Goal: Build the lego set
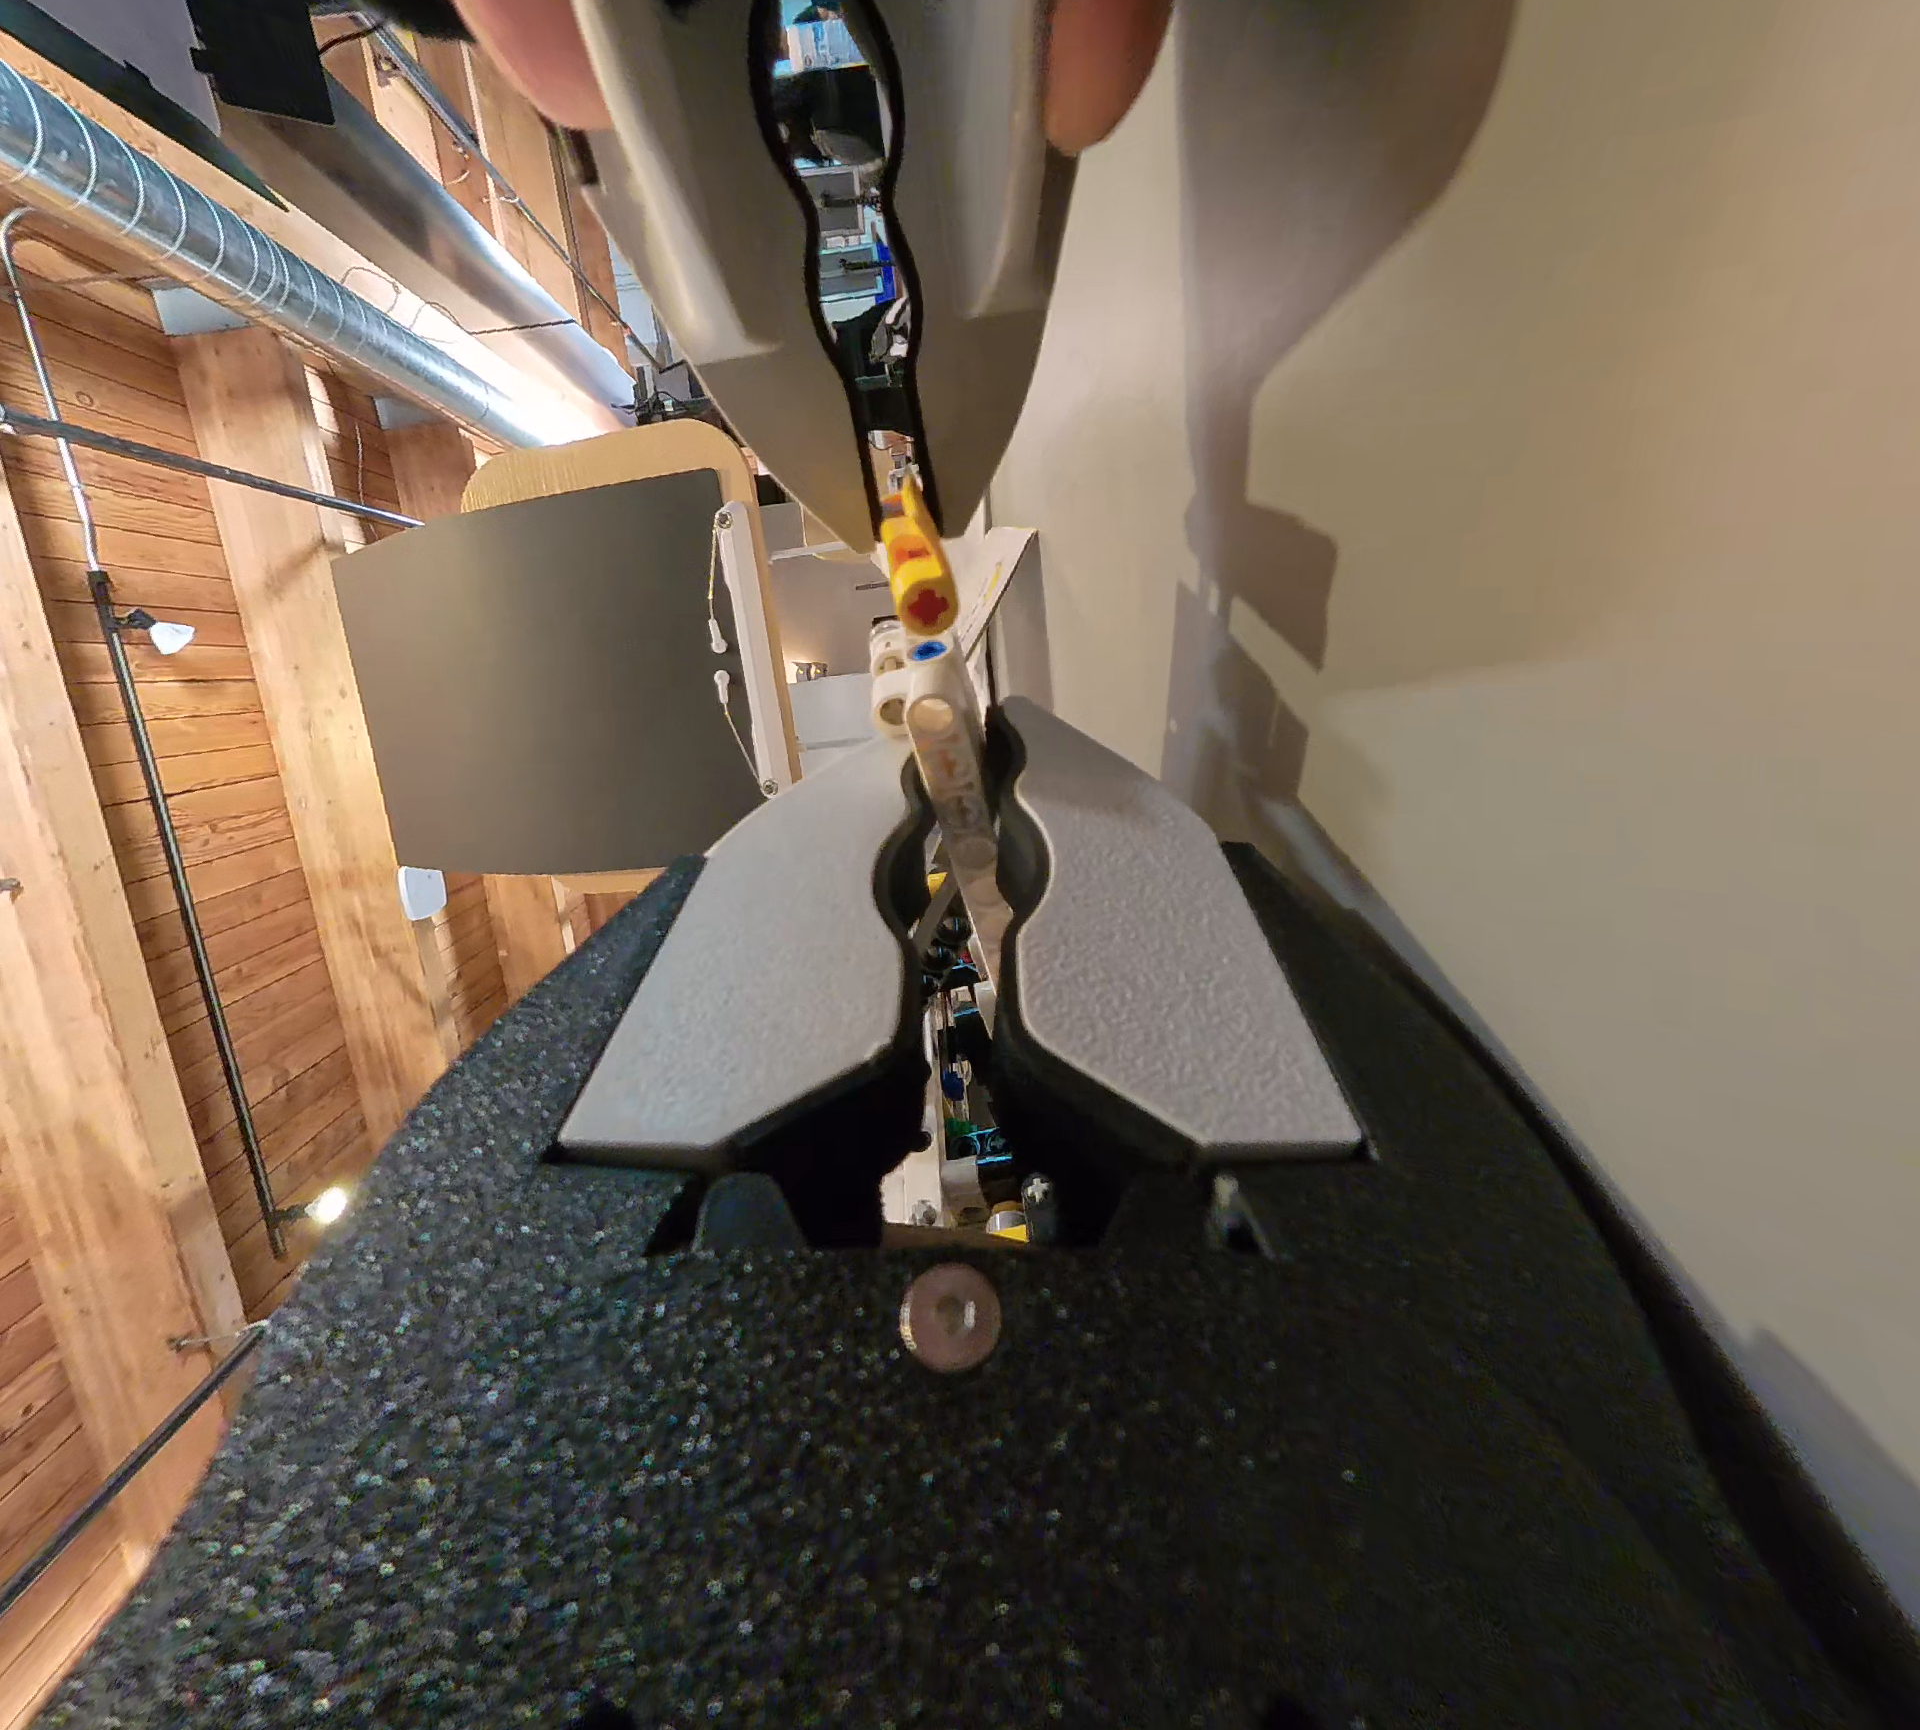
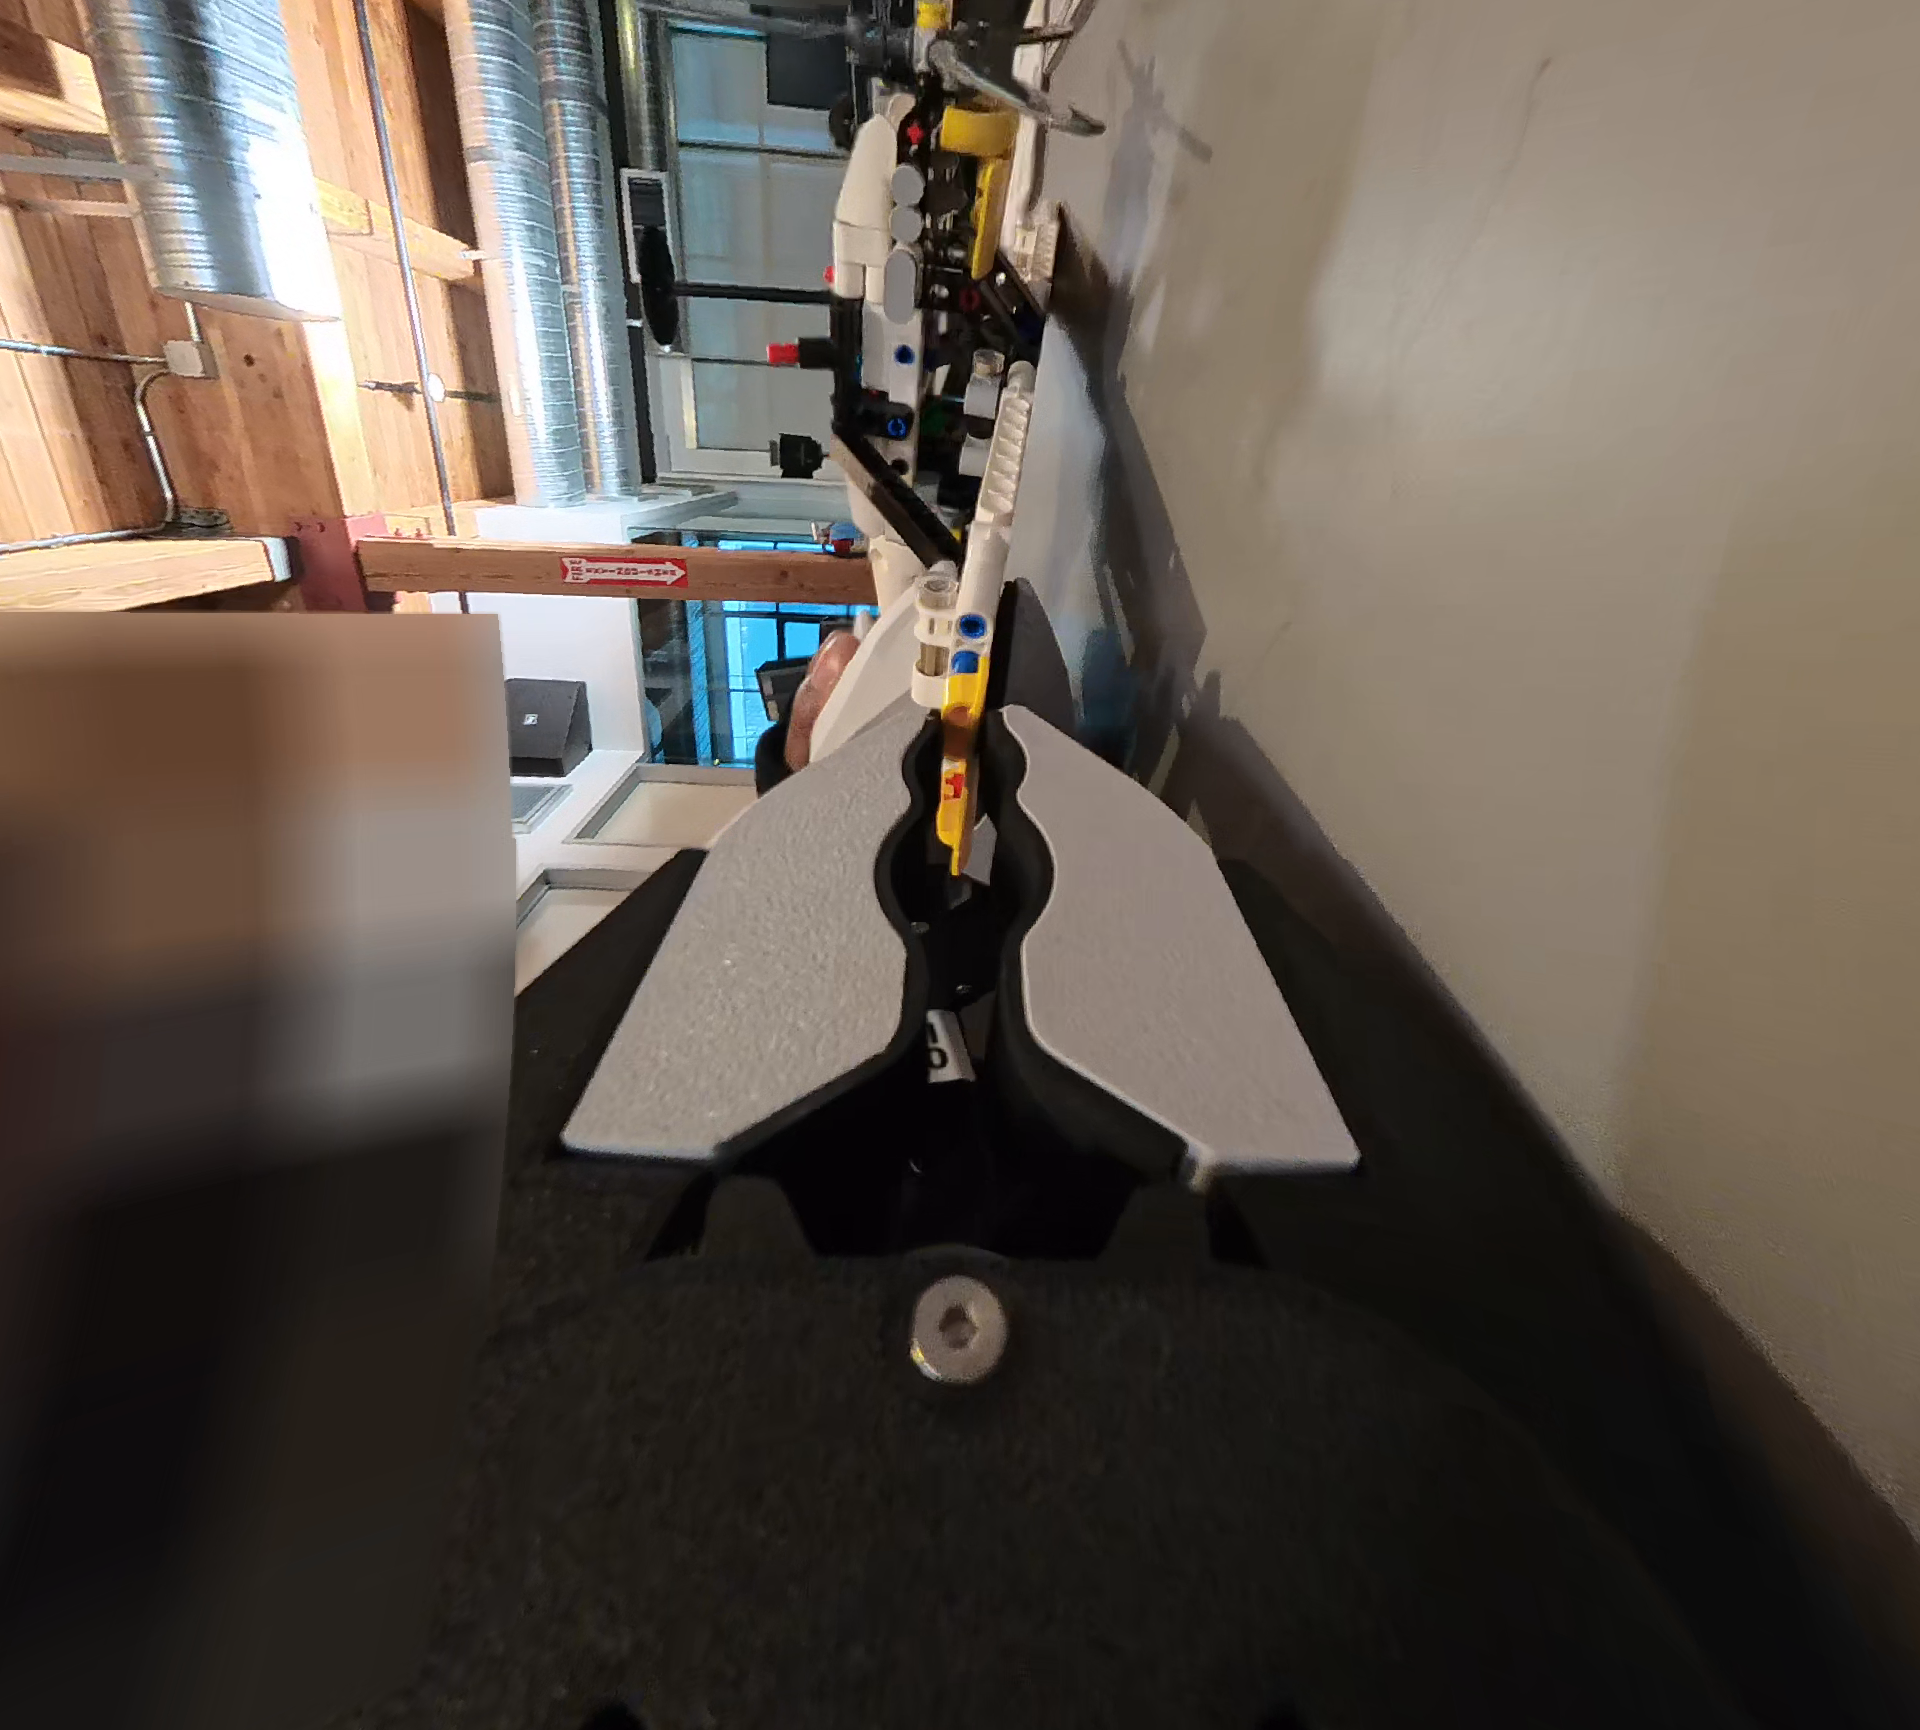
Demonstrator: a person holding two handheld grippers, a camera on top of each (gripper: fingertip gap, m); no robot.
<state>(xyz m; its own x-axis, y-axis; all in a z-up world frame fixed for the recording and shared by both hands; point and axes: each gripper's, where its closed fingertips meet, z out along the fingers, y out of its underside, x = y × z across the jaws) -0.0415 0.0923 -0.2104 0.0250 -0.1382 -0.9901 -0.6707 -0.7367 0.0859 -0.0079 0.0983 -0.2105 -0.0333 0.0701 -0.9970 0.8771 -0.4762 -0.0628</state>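
Both cams are turned on their side, so the pale table [image 1: 1558, 537] runs down the right edge of each view & the wood wall [image 1: 156, 745] w/ a shiny silver pipe [image 1: 208, 246] sits on the left. In the left wrist view, the left gripper [image 1: 961, 807] points away from the cam, lying level beside the table. Its two grey fingers [image 1: 810, 932] are almost shut & pinch a thin white toy beam [image 1: 966, 807] w/ holes in it; both dark pads press on its sides. The beam's far end sticks out past the tips, w/ a small blue pin [image 1: 928, 652] in it. Right past that, the right gripper [image 1: 909, 517] comes in from the top, tips pointing at the cam, w/ a person's fingers [image 1: 1101, 18] wrapped round it. It is nearly shut too, gripping a little yellow piece [image 1: 920, 574] w/ a red cross in its end. The yellow piece sits just beside the blue pin; can't tell if they touch. In the right wrist view, the yellow piece is clamped edge-on between the right gripper's pads, & its tip meets the white beam by the blue pins. The beam is one end of a big toy brick model [image 2: 914, 278], white, black & yellow, which stretches away along the table. A dark board [image 1: 540, 672] stands far left of the tips.
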